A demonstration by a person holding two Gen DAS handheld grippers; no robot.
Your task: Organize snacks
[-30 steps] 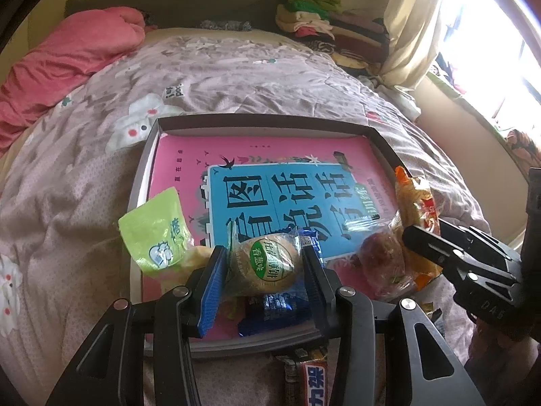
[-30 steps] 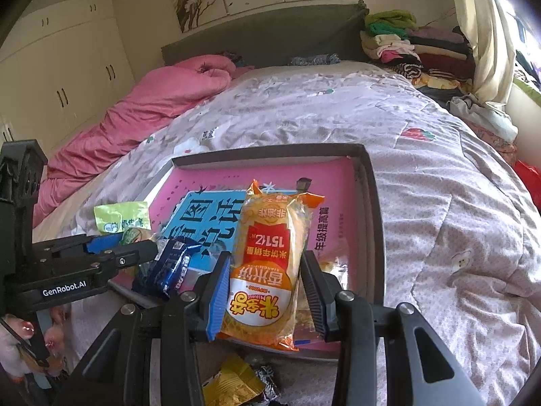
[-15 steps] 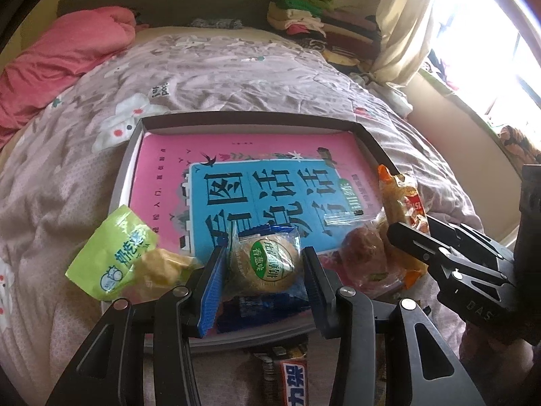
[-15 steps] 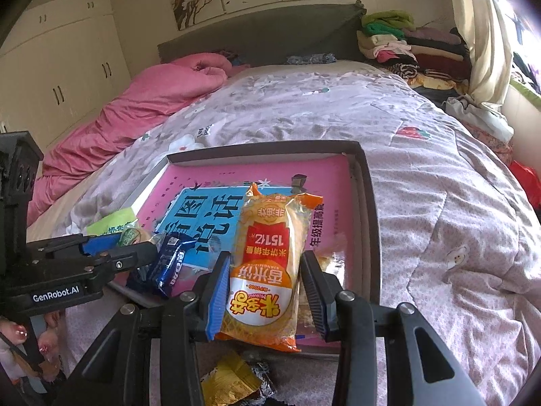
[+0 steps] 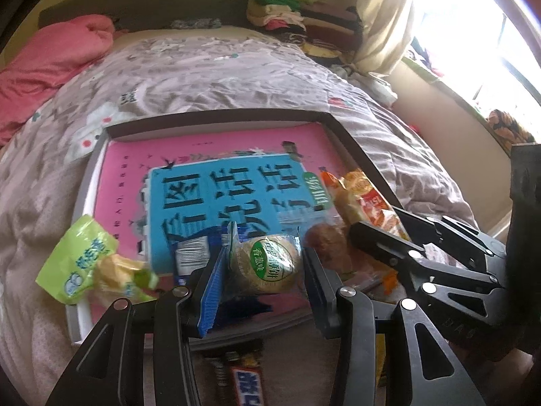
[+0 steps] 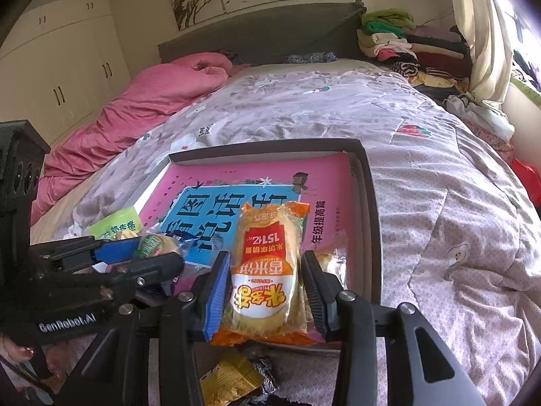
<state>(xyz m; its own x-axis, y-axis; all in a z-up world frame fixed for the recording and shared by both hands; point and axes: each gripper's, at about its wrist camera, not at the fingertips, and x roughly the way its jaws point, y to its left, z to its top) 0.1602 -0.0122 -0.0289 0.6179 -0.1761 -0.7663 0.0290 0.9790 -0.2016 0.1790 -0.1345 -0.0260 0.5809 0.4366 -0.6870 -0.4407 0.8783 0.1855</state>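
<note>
Left gripper (image 5: 262, 267) hiding blue packet (image 5: 192, 253).

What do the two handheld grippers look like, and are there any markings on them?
Both are black, with angular linkage arms and silver rivets. Each left gripper and right gripper has one blue ribbed pad and one black. White "GenRobot.AI" lettering marks the left one's side, seen from the right wrist.

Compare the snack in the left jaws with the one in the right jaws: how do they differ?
The round biscuit pack in the left gripper is squat, pale, with a green label; the rice cracker bag in the right gripper is long, orange and yellow, with a red panel. Both are clamped over the tray.
</note>
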